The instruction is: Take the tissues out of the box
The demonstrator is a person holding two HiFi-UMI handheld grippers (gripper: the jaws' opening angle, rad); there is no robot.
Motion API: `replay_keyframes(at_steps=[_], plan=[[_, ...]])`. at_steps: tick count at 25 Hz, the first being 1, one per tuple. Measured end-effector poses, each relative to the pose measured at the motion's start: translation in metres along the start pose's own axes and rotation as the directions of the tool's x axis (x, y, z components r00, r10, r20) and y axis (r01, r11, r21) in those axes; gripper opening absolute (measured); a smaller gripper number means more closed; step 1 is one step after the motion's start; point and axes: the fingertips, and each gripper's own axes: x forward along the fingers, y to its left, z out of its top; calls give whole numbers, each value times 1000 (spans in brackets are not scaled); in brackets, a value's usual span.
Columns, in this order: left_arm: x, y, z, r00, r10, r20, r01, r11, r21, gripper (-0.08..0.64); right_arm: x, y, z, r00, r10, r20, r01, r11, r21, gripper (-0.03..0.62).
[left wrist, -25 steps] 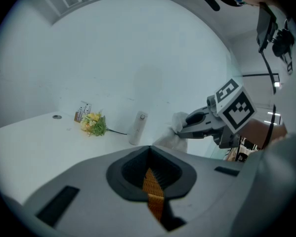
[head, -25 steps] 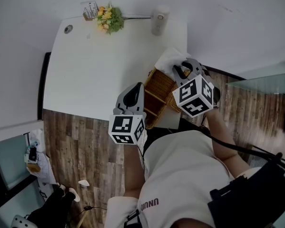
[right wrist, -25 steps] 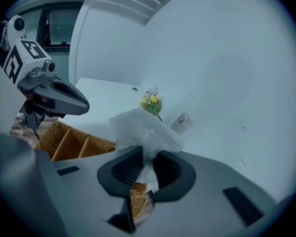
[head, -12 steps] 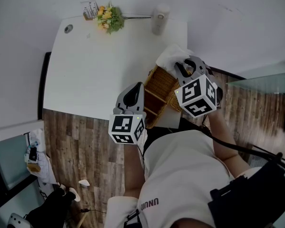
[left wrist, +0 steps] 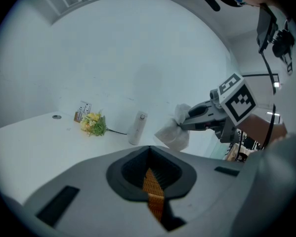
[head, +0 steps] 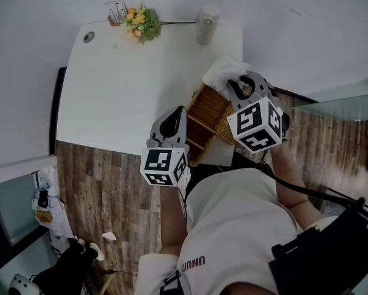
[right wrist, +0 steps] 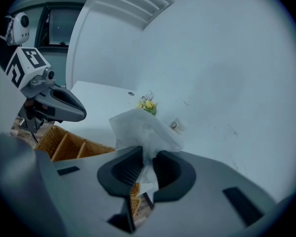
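Observation:
A wicker box (head: 209, 112) with dividers stands at the near right edge of the white table (head: 128, 85). My right gripper (head: 239, 88) hangs over the box's far end, shut on a white tissue (head: 222, 72) that fans out past its jaws. The right gripper view shows the tissue (right wrist: 143, 127) pinched between the pads, with the box (right wrist: 63, 142) below to the left. My left gripper (head: 177, 112) hovers just left of the box with its jaws shut and nothing in them. Through the left gripper view I see the right gripper (left wrist: 183, 125) holding the tissue (left wrist: 171, 135) in the air.
At the table's far edge lie a small bunch of yellow flowers (head: 140, 24), a white cylinder (head: 206, 24) and a small card (head: 115, 12). A round hole (head: 88, 37) sits at the far left corner. Wood floor surrounds the table, with a glass surface (head: 337, 106) to the right.
My right gripper has shifted slightly right and away with the tissue, lifting it a little off the box. The left gripper has stayed put.

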Motion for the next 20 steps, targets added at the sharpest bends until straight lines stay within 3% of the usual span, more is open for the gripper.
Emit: replay_keyframes(at_steps=[20], plan=[[0,3,-1,1000,2,-4,-2,1000,-5,12,1,1,4,1000,2,4,-2,1000,-8,66]])
